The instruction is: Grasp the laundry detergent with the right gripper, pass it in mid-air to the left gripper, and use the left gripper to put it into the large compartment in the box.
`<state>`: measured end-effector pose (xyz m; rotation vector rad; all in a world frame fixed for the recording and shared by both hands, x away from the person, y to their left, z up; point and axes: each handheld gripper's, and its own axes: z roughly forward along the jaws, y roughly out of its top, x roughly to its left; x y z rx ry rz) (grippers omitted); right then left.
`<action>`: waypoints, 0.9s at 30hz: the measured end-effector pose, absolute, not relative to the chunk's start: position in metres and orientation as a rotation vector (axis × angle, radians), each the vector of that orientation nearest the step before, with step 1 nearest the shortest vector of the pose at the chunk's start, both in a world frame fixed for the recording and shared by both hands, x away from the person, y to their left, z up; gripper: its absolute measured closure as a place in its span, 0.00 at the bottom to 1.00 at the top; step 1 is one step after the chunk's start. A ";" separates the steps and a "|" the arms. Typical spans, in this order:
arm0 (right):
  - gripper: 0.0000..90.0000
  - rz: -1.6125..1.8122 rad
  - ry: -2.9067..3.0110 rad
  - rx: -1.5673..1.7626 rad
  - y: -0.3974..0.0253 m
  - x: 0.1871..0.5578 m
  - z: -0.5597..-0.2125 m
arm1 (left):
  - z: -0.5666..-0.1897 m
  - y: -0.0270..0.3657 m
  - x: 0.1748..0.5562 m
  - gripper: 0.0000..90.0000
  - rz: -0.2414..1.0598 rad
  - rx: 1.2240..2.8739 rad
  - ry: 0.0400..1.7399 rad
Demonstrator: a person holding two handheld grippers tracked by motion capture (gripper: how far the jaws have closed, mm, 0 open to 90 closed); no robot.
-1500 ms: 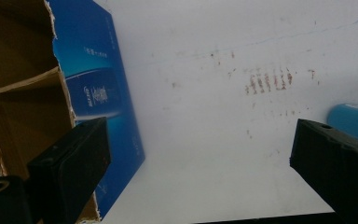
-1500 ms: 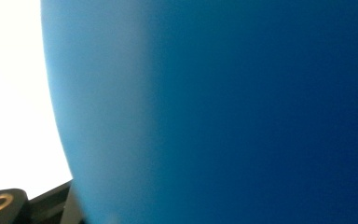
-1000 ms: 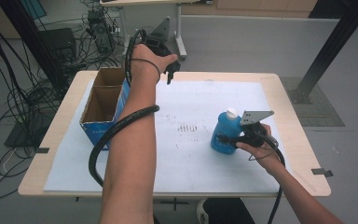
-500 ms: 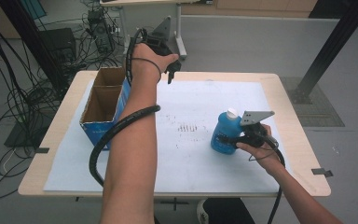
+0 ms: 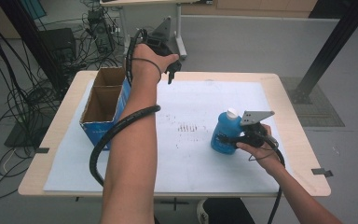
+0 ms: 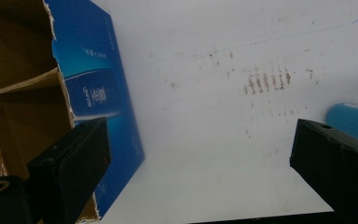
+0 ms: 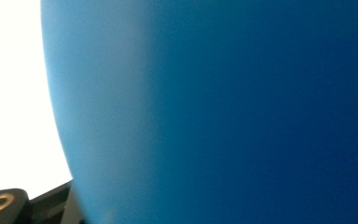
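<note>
blue bottle (image 5: 223,134), upright with white cap, is clamped by our right gripper (image 5: 227,139); left gripper (image 5: 170,74), beyond the bottle, gapes empty.

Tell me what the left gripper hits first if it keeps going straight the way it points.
Probably the white sheet on the table: the open left gripper frames bare paper between the blue box and the blue bottle. Depth is hard to judge.

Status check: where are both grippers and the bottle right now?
Right gripper clamped on blue bottle, upright on white sheet. Left gripper open, empty, raised at far edge beside cardboard box. Nothing between bottle and box.
</note>
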<state>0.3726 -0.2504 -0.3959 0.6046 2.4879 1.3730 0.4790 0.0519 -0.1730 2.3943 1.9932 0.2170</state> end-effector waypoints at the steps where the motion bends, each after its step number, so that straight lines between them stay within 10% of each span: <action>1: 0.49 1.373 2.488 0.605 -0.250 0.373 -0.396 | -0.173 0.052 0.479 0.06 0.217 2.394 1.993; 27: 0.49 1.370 2.484 0.597 -0.250 0.372 -0.396 | -0.169 0.048 0.479 0.06 0.227 2.410 1.978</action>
